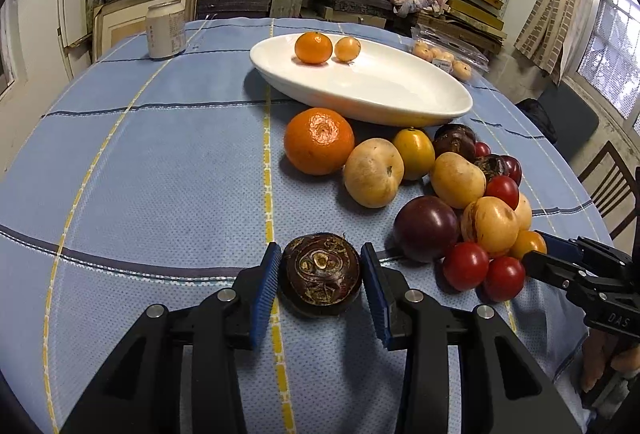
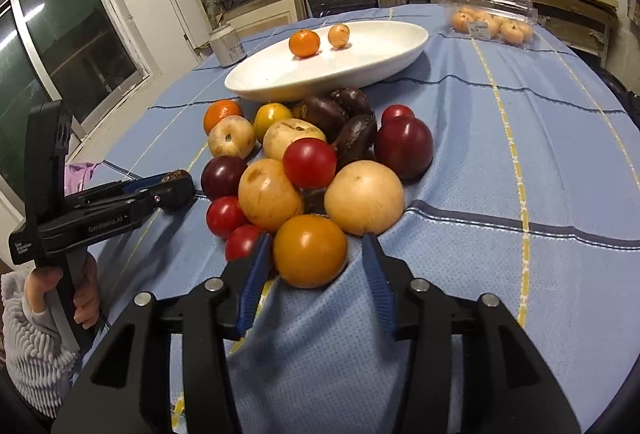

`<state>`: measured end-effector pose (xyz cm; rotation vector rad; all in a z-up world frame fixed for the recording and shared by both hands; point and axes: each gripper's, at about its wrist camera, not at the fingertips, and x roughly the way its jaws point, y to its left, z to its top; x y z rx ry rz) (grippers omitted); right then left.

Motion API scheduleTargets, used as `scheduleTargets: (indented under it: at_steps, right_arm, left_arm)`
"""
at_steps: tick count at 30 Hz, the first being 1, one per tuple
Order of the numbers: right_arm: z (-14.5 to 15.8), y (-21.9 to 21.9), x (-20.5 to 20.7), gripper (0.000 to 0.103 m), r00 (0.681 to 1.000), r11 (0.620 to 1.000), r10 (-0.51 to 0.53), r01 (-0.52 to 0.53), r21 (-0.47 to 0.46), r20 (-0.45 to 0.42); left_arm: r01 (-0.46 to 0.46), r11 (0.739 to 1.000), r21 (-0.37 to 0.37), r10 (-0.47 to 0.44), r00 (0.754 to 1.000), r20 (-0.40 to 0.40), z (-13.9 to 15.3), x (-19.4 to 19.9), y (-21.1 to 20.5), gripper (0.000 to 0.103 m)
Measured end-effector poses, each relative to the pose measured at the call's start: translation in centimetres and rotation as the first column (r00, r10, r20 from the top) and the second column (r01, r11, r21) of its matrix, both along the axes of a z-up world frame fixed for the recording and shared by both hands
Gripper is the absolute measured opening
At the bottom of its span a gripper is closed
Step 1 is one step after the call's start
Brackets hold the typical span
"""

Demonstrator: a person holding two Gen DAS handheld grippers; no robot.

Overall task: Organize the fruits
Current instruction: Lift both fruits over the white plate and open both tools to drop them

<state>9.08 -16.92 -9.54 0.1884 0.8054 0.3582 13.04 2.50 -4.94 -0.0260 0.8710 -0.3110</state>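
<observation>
Blue tablecloth: dark round fruit between parted left gripper pads.

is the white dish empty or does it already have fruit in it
Not empty: the white dish holds two pieces, an orange tangerine and a smaller pale orange fruit beside it. Most of its surface is bare.

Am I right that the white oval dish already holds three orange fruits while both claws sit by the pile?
Not quite: the white oval dish holds two orange fruits, a mandarin and a smaller one, as the left wrist view shows. The rest stands.
</observation>
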Motion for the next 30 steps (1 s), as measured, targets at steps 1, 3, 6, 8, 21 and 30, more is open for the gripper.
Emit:
scheduleTargets:
  at_steps: [1,3,6,8,21,30]
  right_arm:
    - [0.0,0.0,0.0,0.04,1.0,1.0,0.003,-0.003,0.005,0.0]
    - [0.0,0.0,0.0,0.039,1.0,1.0,0.016,-0.016,0.006,0.001]
    - [0.0,-0.2,-0.2,0.038,1.0,0.999,0.026,-0.026,0.021,-0.004]
    - [0.2,-0.6,-0.4,0.038,0.999,0.998,0.032,-0.032,0.06,-0.008]
    - [8.8,-0.3,9.7,0.038,0.997,0.986,-0.019,0.006,0.167,0.074]
    - [5.5,0.3,15.1,0.04,0.999,0.984,-0.034,0.035,0.173,-0.005]
  left_arm:
    - [0.0,1.0,-0.001,0.0,1.0,-0.002,0.0,0.0,0.0,0.041]
    - [-0.001,1.0,-0.004,0.001,1.0,-0.004,-0.1,0.1,0.1,0.041]
    - [-0.004,1.0,-0.008,0.004,1.0,0.0,-0.1,0.2,0.2,0.041]
    - [-0.01,1.0,-0.018,0.01,1.0,0.021,0.3,0.0,0.4,0.041]
    - [-0.038,0.998,-0.055,0.045,0.991,0.124,6.5,8.3,-2.5,0.041]
    - [-0.038,0.998,-0.051,0.041,0.997,0.072,4.3,11.8,-2.7,0.047]
